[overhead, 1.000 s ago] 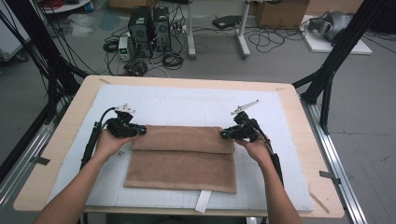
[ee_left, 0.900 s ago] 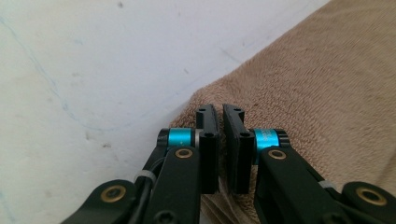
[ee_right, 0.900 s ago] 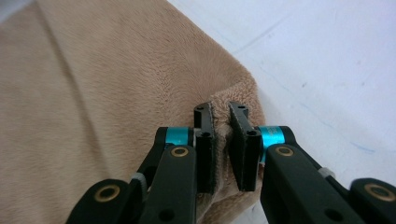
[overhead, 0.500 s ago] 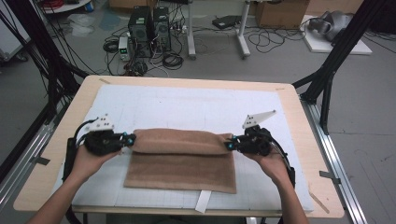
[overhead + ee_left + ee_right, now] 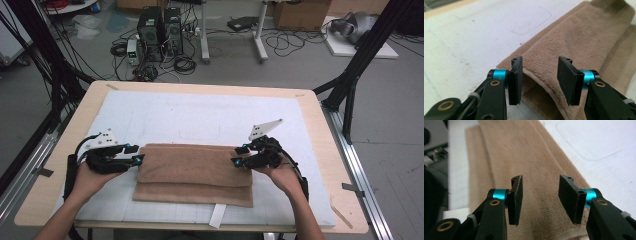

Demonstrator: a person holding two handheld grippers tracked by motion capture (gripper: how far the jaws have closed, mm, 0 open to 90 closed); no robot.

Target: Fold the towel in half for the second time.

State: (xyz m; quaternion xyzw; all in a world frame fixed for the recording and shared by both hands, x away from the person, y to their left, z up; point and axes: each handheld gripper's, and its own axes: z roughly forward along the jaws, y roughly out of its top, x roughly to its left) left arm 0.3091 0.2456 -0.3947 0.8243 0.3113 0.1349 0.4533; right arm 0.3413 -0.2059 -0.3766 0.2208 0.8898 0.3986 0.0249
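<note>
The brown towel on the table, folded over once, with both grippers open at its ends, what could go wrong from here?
1. The left hand-held gripper has its open jaws around the folded edge of the brown towel; closing might catch only the top layer.
2. The right hand-held gripper hovers open over the towel's surface, not at an edge, so it may pinch a bunch and wrinkle the fold.

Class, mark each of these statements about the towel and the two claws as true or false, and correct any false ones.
1. The brown towel lies folded on the white mat. True.
2. The left claw is clamped shut on the towel. False: its jaws stand open, the towel's fold between them.
3. The right claw is open over the towel. True.
4. The towel hangs off the table's edge. False: it lies wholly on the mat.
5. Computer towers stand on the floor beyond the table. True.
</note>
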